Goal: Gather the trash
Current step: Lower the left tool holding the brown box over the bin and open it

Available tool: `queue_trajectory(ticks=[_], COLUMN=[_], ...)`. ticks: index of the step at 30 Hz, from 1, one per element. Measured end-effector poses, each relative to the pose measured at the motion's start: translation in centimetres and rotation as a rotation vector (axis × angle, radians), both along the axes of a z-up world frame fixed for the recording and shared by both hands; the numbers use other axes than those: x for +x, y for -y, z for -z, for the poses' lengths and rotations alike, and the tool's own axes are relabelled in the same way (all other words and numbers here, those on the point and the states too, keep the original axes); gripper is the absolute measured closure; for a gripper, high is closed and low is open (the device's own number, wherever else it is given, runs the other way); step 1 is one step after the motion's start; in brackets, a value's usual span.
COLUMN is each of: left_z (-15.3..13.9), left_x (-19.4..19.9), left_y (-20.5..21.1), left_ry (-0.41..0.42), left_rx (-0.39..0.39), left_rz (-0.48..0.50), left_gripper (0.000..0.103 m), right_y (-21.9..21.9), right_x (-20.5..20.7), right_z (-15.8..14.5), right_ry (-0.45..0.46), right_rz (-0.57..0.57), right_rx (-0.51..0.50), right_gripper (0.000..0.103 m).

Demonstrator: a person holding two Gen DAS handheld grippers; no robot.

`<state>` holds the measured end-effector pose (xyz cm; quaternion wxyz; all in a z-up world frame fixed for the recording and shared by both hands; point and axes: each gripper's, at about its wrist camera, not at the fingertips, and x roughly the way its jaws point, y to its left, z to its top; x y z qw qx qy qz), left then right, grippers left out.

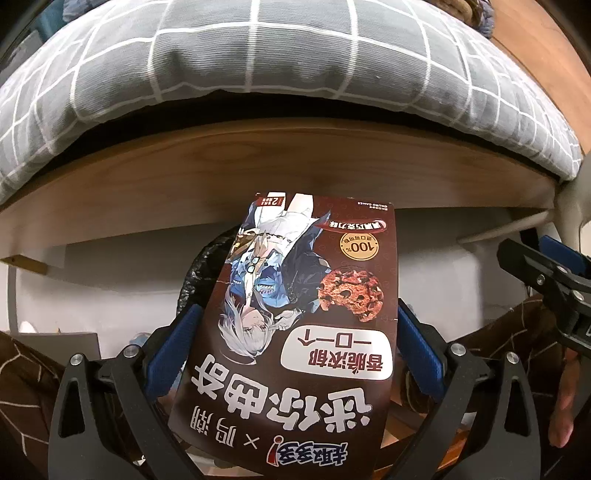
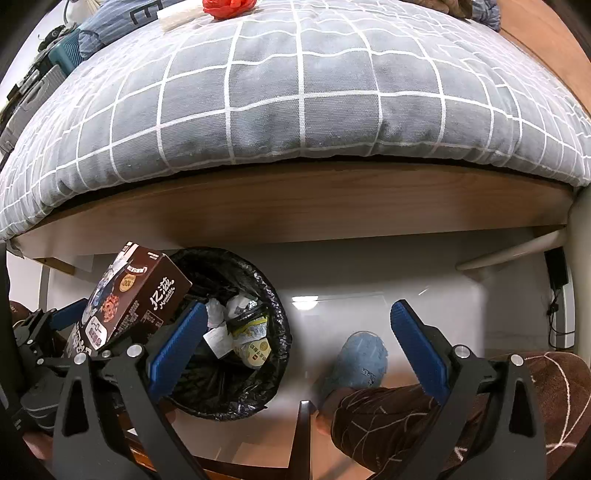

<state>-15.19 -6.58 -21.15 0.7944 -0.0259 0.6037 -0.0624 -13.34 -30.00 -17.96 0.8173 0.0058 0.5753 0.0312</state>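
A bed fills the far half of both views: one grey mattress cover (image 2: 295, 110) crossed by white grid lines, lying on a wooden bed frame (image 2: 295, 206) with a pale floor (image 2: 351, 280) showing beneath it. On the far end of the bed lie one red crumpled piece (image 2: 225, 7) and one white wrapper-like roll (image 2: 177, 16); what they are cannot be told. On the floor near the bed's edge stands one round trash bin (image 2: 229, 332) lined with a black bag, holding several crumpled wrappers and papers too jumbled to count. The left gripper (image 1: 295, 343) is clamped on one brown cookie box (image 1: 295, 332), its blue pads pressing the box's two sides; the printed face shows a cartoon figure and a chocolate cookie, upside down to the camera. In the right wrist view that same box (image 2: 125, 302) is held tilted just left of the bin, at its rim. The right gripper (image 2: 295, 343) stands with its two blue fingers (image 2: 417, 343) wide apart, holding nothing, above the floor right of the bin. Below it show one blue slipper (image 2: 362, 362) and a leg in brown patterned trousers (image 2: 406, 424).
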Motion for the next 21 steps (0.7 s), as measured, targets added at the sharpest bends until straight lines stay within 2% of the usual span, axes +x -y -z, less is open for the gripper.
queue_trajectory(ticks=[11, 21], left_z=[-0.41, -0.45], left_x=[0.15, 0.3], left_y=[0.45, 0.28], left_ry=[0.002, -0.009], left_rx=[0.006, 0.0], left_rz=[0.018, -0.011], left_gripper=[0.006, 0.006], right_y=[-0.32, -0.68], right_x=[0.16, 0.19], right_z=[0.25, 0.61], right_ry=[-0.003, -0.006], right_rz=[-0.01, -0.02], right_rx=[0.001, 0.002], right_gripper=[0.008, 0.008])
